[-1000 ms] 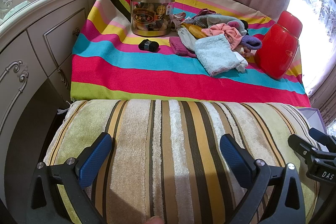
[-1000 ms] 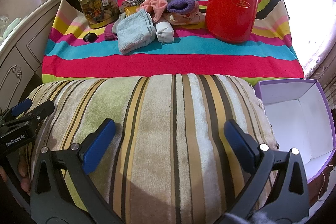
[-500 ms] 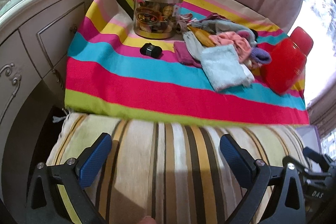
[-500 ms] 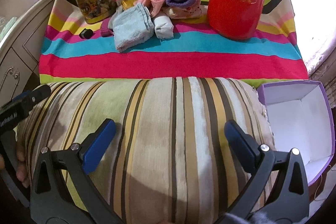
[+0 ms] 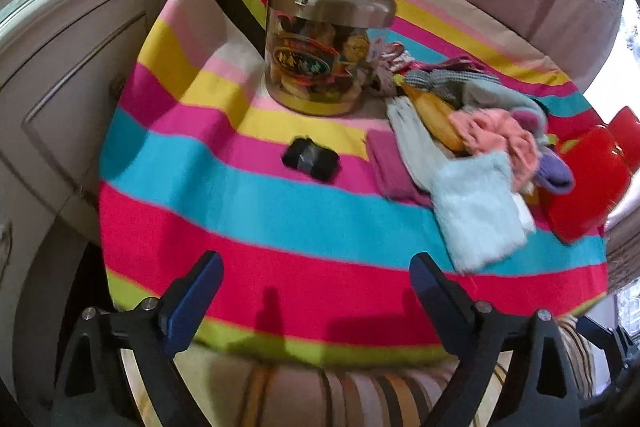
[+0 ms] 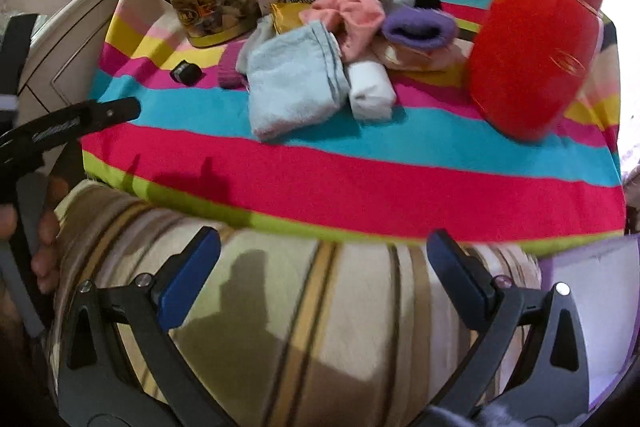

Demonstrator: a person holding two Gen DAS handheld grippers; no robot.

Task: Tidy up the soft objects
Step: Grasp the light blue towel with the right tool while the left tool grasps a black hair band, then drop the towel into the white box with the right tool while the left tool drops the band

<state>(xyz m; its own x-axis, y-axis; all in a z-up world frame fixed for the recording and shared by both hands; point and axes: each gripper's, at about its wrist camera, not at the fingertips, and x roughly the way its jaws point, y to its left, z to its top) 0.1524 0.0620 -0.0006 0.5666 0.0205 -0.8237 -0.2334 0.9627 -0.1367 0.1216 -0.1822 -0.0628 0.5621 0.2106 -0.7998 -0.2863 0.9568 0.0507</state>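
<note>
A pile of soft things lies on the striped tablecloth (image 5: 280,251): a light blue towel (image 5: 476,211) (image 6: 292,83), a pink cloth (image 5: 496,131) (image 6: 352,15), a purple sock (image 6: 416,27), a white roll (image 6: 370,91) and a magenta cloth (image 5: 386,163). My left gripper (image 5: 314,275) hangs over the cloth's front red stripe, short of the pile. Its jaws are closing with nothing between them. My right gripper (image 6: 322,247) stands open and empty over the far edge of a striped cushion (image 6: 320,327).
A glass jar with a metal lid (image 5: 324,43) stands at the back left, a small black object (image 5: 310,159) in front of it. A red container (image 6: 532,51) stands on the right. A purple box (image 6: 600,307) sits beside the cushion, a white cabinet (image 5: 60,75) on the left.
Both grippers have moved forward off the cushion toward the table. The left one now hangs over the cloth's front edge, and its jaws stand slightly narrower.
</note>
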